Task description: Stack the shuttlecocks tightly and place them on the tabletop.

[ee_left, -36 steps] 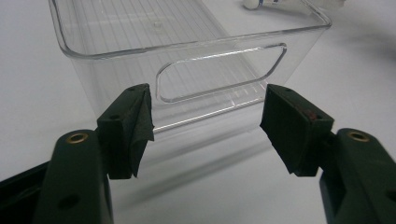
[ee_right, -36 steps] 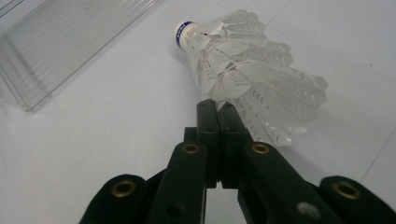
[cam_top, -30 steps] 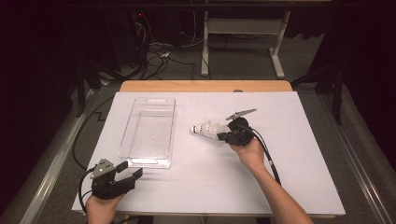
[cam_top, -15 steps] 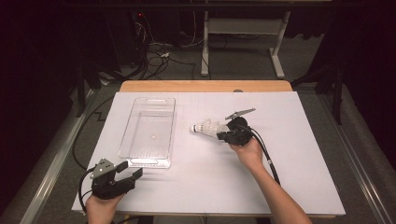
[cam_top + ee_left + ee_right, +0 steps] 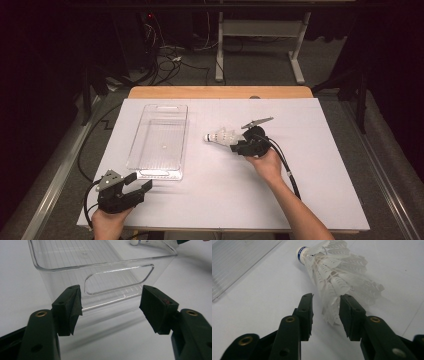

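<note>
A white feathered shuttlecock [image 5: 219, 136] lies on its side on the white table, its cork tip pointing left toward the tray. My right gripper [image 5: 237, 145] sits at its feather end. In the right gripper view the jaws have just been opening, and the feather skirt [image 5: 337, 272] lies loosely between the parted pads [image 5: 325, 300]. A clear plastic tray [image 5: 150, 172], empty, stands left of the middle. My left gripper [image 5: 140, 184] rests near the table's front left, open [image 5: 110, 302], facing the tray's near end wall [image 5: 100, 265] with its handle cutout.
The white sheet [image 5: 300, 200] covers the table, with a wooden edge [image 5: 220, 92] at the far side. The right gripper's black cable [image 5: 286, 167] trails along the forearm. Cables and a desk frame stand on the floor beyond the table.
</note>
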The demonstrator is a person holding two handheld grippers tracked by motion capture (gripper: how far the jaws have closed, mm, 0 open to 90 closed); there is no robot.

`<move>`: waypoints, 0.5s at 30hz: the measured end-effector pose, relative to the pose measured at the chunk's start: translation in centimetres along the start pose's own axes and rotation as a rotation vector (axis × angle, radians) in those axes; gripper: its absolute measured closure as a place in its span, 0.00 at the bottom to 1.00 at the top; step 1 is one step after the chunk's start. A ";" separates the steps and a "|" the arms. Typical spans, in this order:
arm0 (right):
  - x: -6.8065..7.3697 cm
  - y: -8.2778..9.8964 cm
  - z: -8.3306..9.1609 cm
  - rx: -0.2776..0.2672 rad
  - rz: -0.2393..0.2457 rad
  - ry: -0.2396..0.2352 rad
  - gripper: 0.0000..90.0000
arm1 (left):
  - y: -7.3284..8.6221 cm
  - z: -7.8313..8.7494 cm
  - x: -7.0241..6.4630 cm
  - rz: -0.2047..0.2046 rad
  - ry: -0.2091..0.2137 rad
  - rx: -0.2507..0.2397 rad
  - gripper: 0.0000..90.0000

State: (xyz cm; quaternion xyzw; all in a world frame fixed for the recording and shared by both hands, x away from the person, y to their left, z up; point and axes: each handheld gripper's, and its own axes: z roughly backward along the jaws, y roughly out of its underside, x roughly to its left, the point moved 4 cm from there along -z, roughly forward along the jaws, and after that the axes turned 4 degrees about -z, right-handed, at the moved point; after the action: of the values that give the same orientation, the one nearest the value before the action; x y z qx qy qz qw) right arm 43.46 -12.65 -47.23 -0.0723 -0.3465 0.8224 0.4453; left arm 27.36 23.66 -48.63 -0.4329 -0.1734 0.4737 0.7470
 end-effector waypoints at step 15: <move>0.1 0.1 0.4 -0.040 0.014 0.024 0.60 | 0.0 0.0 0.0 -0.001 0.000 -0.008 0.38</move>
State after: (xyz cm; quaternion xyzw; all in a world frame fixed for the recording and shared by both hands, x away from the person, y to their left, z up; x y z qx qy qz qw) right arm 43.17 -12.85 -47.03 -0.0934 -0.3570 0.8175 0.4422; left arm 27.36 23.65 -48.60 -0.4357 -0.1753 0.4724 0.7458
